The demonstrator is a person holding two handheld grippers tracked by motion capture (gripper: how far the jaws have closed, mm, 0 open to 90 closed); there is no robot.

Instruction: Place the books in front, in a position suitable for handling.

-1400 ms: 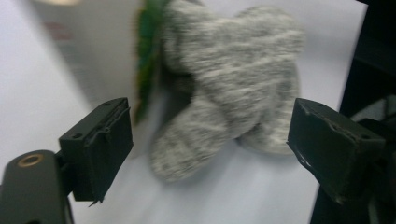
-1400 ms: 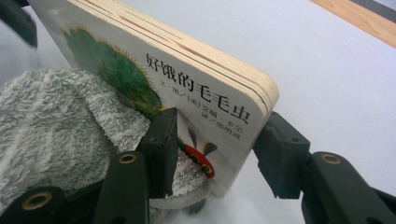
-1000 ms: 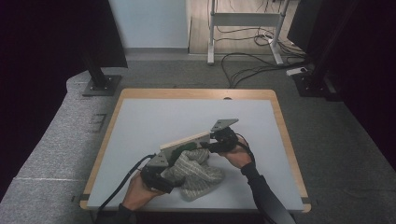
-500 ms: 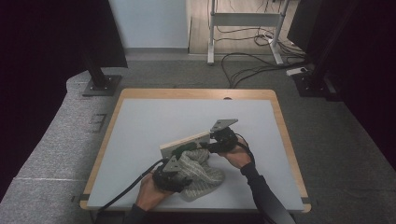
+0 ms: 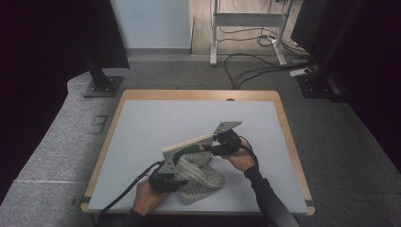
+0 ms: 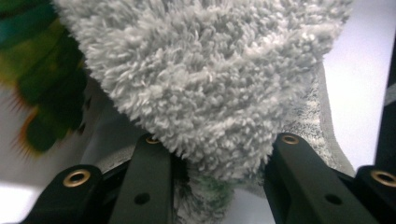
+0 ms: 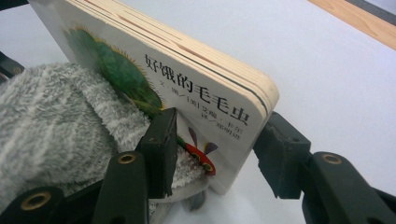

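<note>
- The tabletop (image 5: 142,123) is a pale grey board with a wooden rim; the work takes place near the middle of its near edge.
- A board book (image 5: 187,145) stands tilted on one edge, its upper edge raised, between the centre of the tabletop and the near edge. Its cover carries a green caterpillar picture and printed Chinese characters.
- A grey fluffy cloth (image 5: 198,176) lies bunched on the tabletop against the near face of the book, reaching toward the near edge.
- The right claw (image 5: 218,146) is at the right-hand end of the book. In the right gripper view its jaws sit on either side of the book's (image 7: 196,93) corner, one pad on the cover and the other on the back face: the claw is clamped on the book, partly closed to the book's thickness.
- The cloth (image 7: 51,126) presses against the cover just beside that pad.
- The left claw (image 5: 176,171) is at the left part of the cloth, close to the near edge. Its jaws have just been closing, with the cloth between them.
- In the left gripper view a thick fold of the cloth (image 6: 205,84) bulges up from between both jaws, which now pinch the fold.
- The book's (image 6: 42,88) green cover picture appears blurred at the left of that view, behind the cloth.
</note>
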